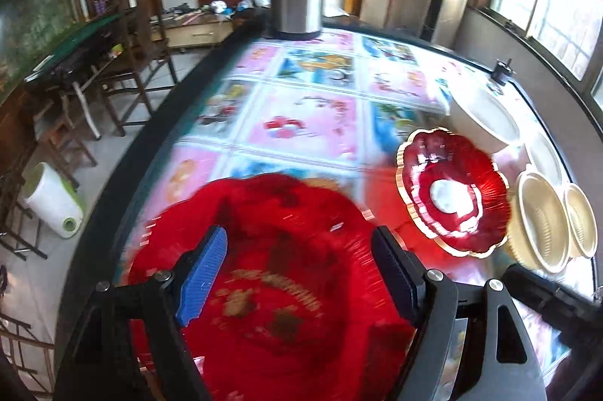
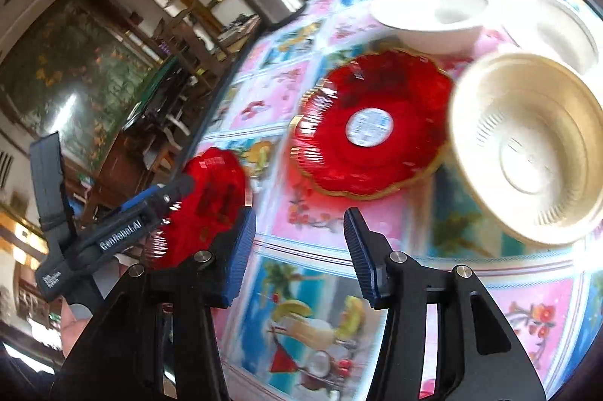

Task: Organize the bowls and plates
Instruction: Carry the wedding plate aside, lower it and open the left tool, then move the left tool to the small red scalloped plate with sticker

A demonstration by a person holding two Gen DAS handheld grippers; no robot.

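The left tool (image 1: 297, 273) is seen with its jaws spread wide above a blurred red plate (image 1: 271, 288) lying on the worktop (image 1: 301, 122); nothing is gripped. A second red plate with a gold rim (image 1: 452, 190) is found at about two o'clock from it, and cream bowls (image 1: 542, 224) are placed at three o'clock. The right tool (image 2: 299, 250) is held partly open over the patterned cloth, nothing between its pads. A white bowl (image 2: 429, 13) is set at twelve o'clock beyond the gold-rimmed plate.
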